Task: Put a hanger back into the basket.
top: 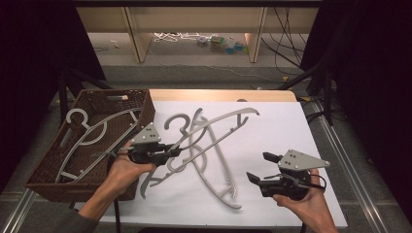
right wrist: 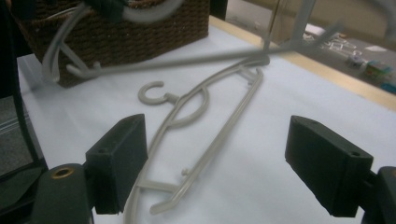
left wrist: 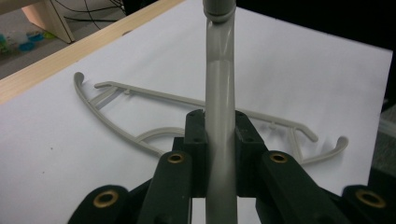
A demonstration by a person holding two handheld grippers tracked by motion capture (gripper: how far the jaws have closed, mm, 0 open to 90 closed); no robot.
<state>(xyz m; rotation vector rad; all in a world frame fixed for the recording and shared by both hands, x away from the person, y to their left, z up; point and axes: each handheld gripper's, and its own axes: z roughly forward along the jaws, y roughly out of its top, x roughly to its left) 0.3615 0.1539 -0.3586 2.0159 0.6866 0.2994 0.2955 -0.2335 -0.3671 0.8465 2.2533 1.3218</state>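
A grey plastic hanger (top: 214, 127) sits at the centre of the high view, raised at an angle over the white desk (top: 272, 145), its long arm running toward the upper right of the frame. The left claw (top: 174, 151) pinches this hanger near its hook end; in the left gripper view the grey bar (left wrist: 219, 116) runs straight up between the 2 black jaws, which press against it from both sides. A second hanger (top: 214, 170) lies flat on the desk beneath it, stretching toward the lower centre of the frame; it shows in the right gripper view (right wrist: 201, 121) with its hook pointing to the left. At the left of the high view a brown wicker basket (top: 53, 160) stands at the desk's edge, touching the white sheet, and holds another hanger (top: 92, 136). The right claw (top: 260, 169) is at the lower right of the frame, held in a hand (top: 306, 204) above the desk, its jaws spread wide with nothing between them.
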